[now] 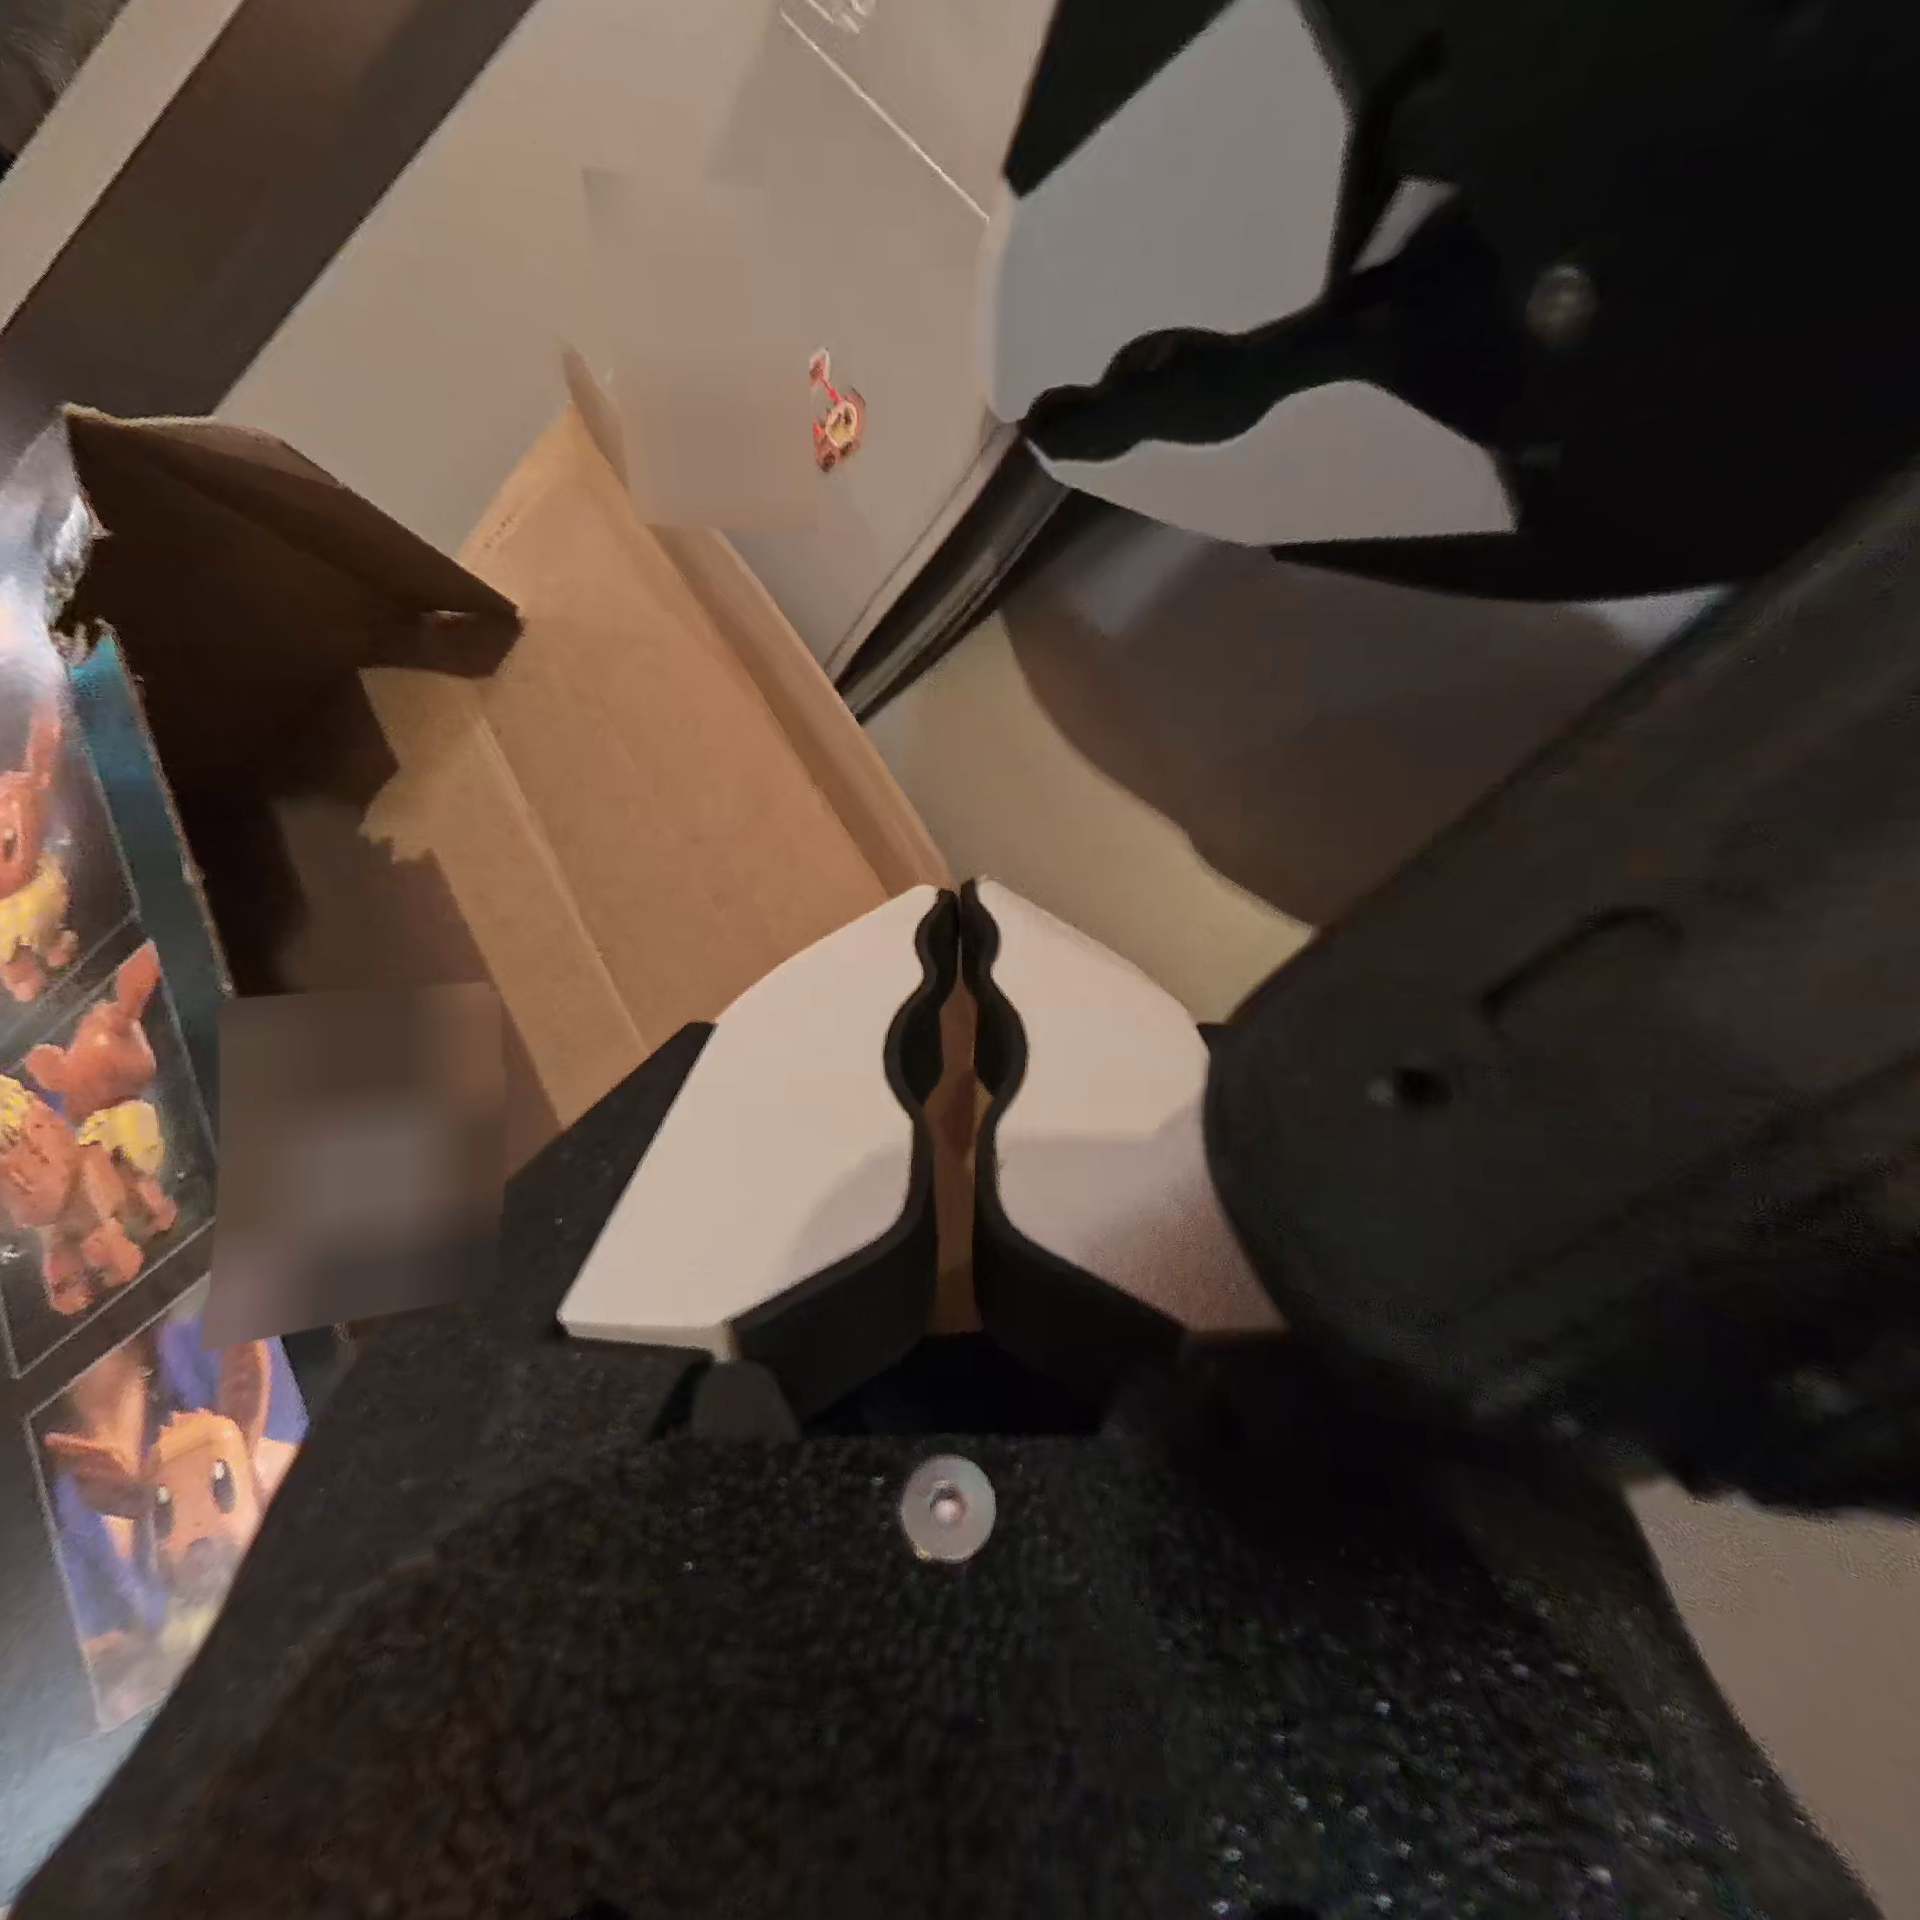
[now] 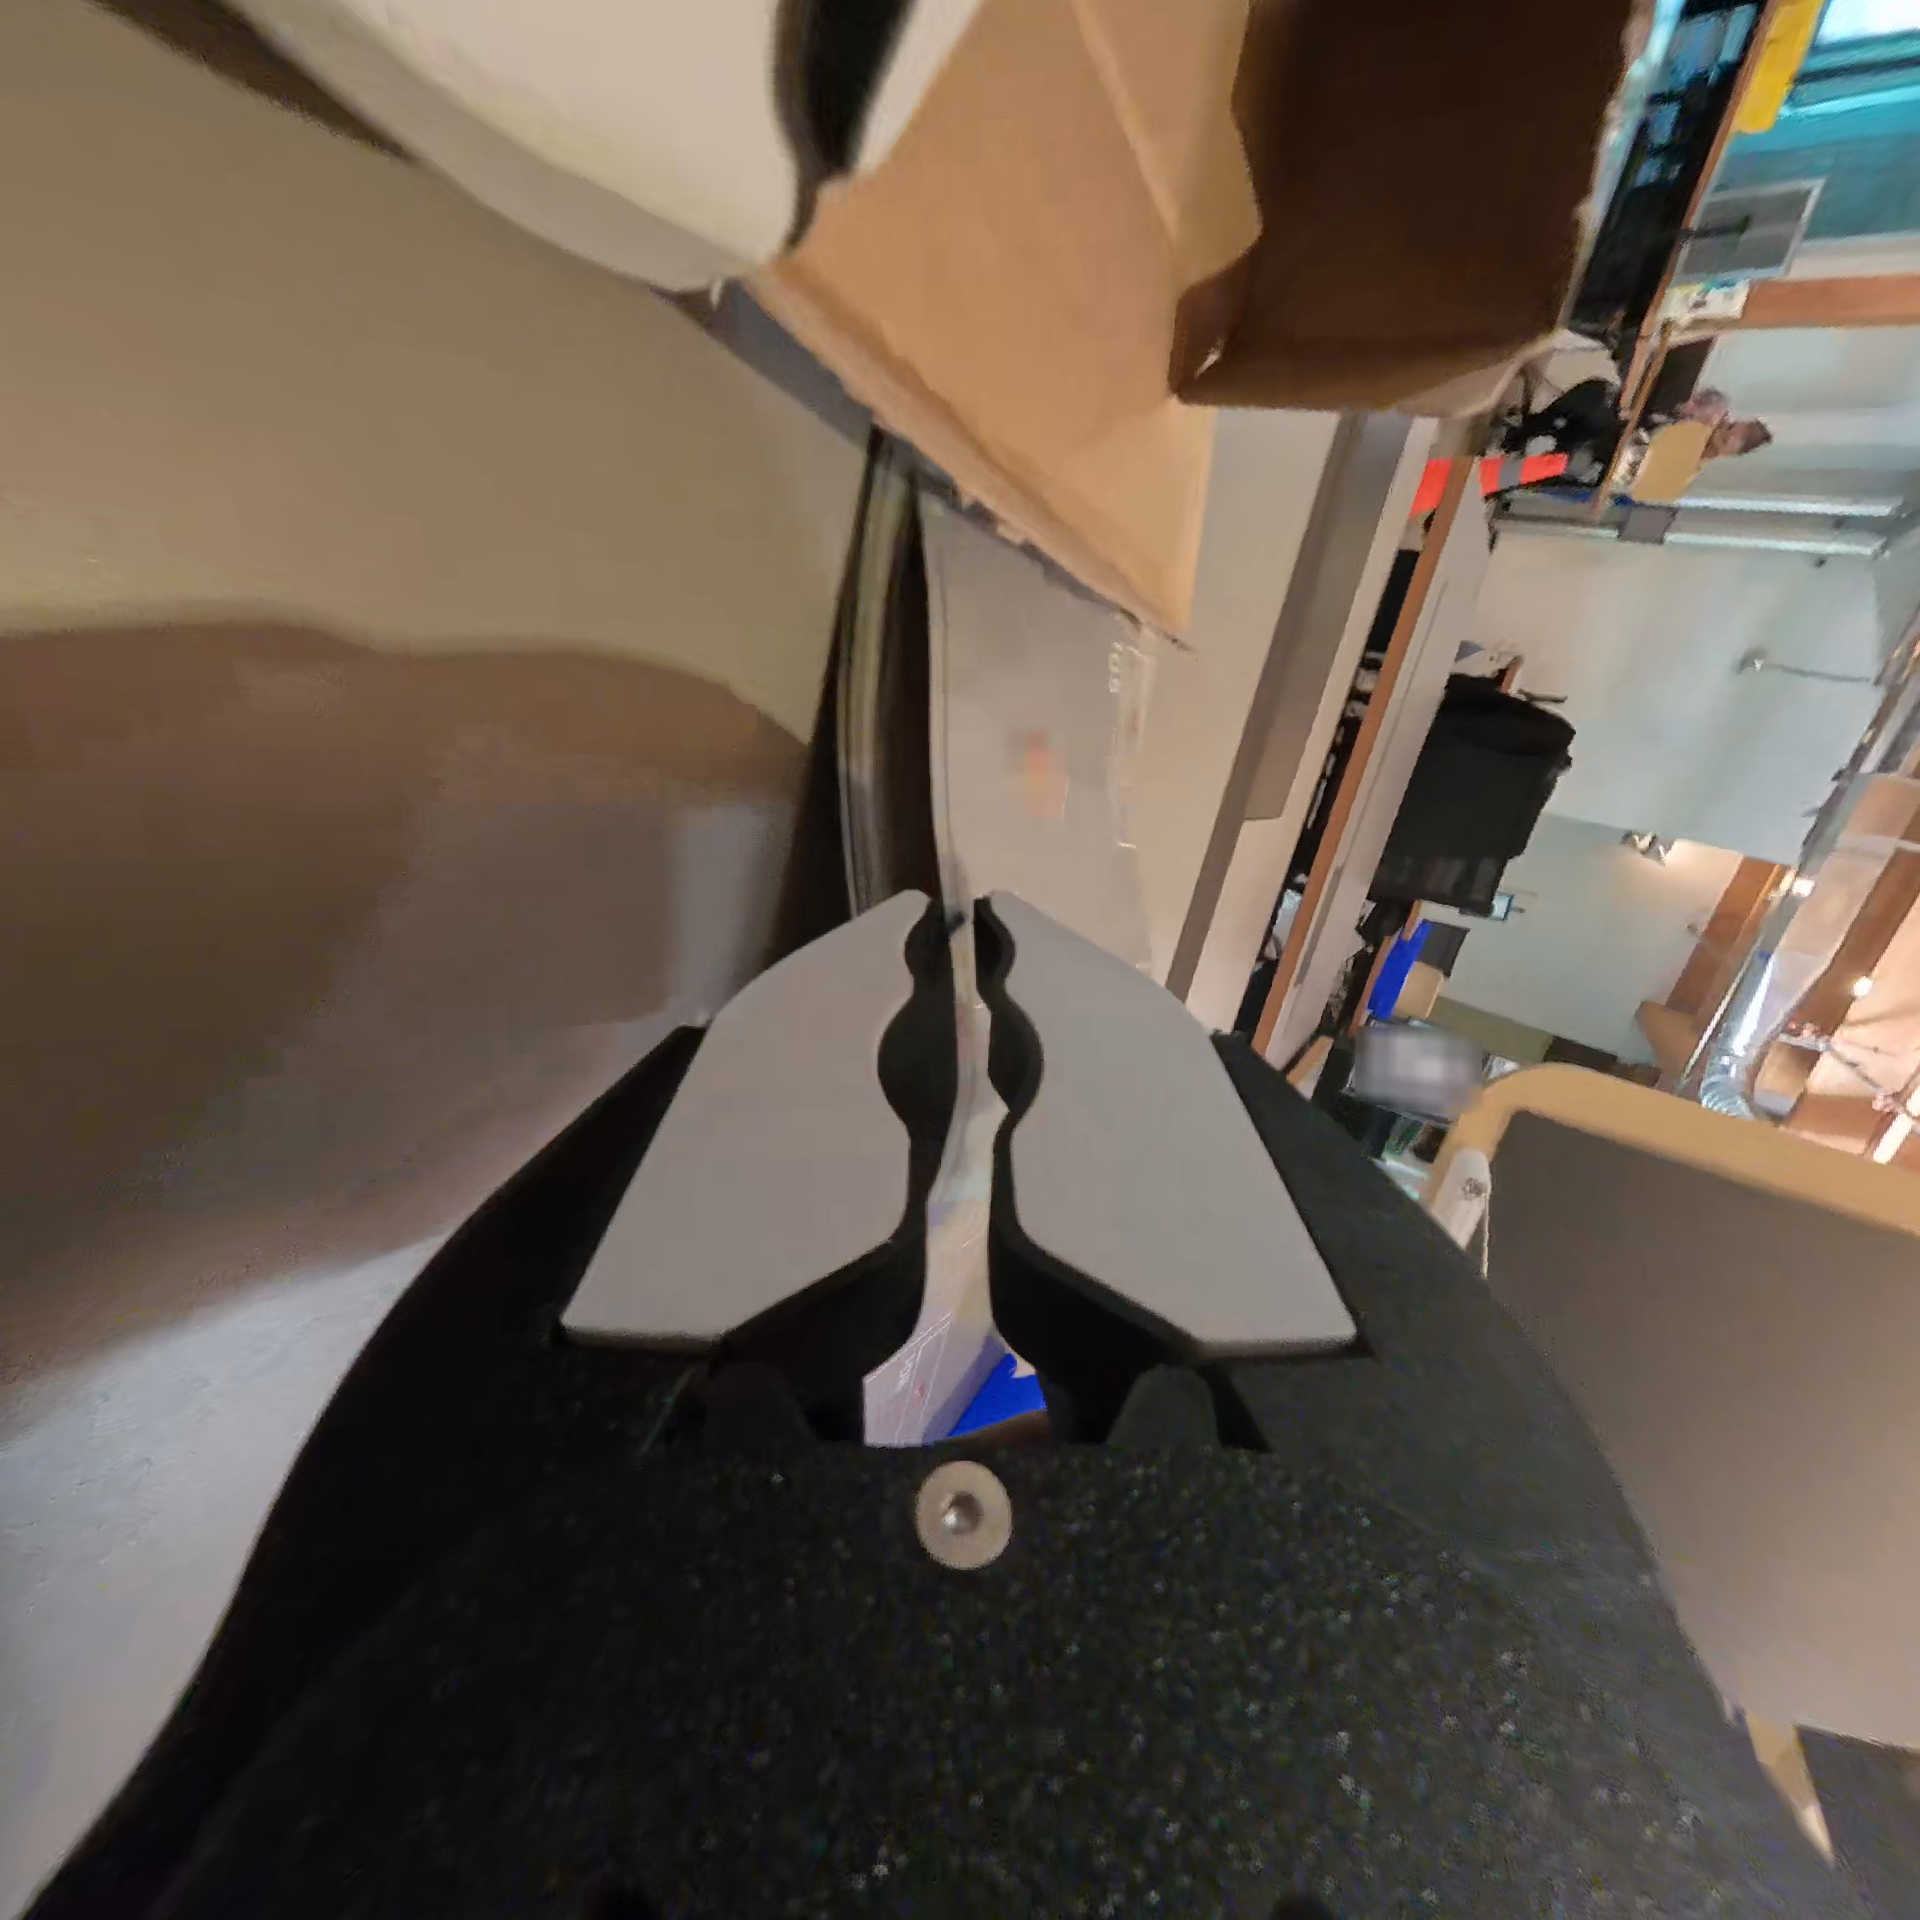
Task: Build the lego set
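The left gripper [image 1: 958, 904] was clamped right down, its jaws as good as together, with a strip of brown card showing between the pads. That card belonged to the long cardboard flap [image 1: 665, 727] that ran away from the tips toward 11 o'clock, so the grip sat on the flap's near corner. The printed box [image 1: 94, 1143], with cartoon figures on its side, stood at 9 o'clock, and its dark inner flap [image 1: 281, 561] hung open at 10 o'clock.

The right gripper [image 2: 966, 914] was only a sliver open. A clear plastic sheet [image 2: 1039, 748] stood edge-on between its pads and stretched away toward 12 o'clock. It lay against the left pad, while the right pad looked just clear of it, so that was a loose pinch at best. The same cardboard flap hung at 1 o'clock in that view, above the pale surface [image 2: 312, 416].

As for handling, thin card creases easily, so my judgement is that a corner grip like the left one wants a pull along the flap and no twisting. Clear film is slick, so both pads would have to press squarely on it before any load came on.
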The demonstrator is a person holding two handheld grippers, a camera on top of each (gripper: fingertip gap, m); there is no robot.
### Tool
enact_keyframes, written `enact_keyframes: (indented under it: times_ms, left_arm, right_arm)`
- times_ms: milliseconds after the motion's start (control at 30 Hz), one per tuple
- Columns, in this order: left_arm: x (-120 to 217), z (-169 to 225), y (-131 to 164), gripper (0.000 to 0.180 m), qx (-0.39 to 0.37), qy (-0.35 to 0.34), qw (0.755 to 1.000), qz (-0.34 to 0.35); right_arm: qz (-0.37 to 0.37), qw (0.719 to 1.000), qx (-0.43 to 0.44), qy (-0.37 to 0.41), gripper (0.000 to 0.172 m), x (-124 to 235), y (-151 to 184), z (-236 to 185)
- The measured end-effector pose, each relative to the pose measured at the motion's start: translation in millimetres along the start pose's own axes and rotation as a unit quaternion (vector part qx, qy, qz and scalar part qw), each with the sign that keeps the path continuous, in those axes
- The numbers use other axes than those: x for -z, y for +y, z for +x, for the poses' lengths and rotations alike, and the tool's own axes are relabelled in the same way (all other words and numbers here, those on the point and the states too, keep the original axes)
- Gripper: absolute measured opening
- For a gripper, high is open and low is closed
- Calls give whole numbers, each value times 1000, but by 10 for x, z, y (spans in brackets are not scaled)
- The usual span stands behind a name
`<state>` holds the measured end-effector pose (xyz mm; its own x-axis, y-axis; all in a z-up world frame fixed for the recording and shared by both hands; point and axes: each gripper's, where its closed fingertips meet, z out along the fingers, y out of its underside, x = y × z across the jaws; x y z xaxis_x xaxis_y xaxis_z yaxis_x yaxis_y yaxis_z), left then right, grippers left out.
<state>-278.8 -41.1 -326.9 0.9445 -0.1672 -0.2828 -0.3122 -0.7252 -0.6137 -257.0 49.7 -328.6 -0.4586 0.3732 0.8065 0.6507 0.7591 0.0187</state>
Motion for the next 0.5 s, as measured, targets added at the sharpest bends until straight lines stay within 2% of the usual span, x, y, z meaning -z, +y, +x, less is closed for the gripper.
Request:
enact_keyframes:
  times_ms: [333, 500]
  left_arm:
    - [163, 236, 105, 0, -40, 55, 998, -9]
    - [120, 317, 200, 0, -45, 69, 996, -36]
  right_arm:
    - [47, 999, -2, -21, 5, -15, -39, -113]
    - [74, 997, -9, -25, 7, 36, -120, -114]
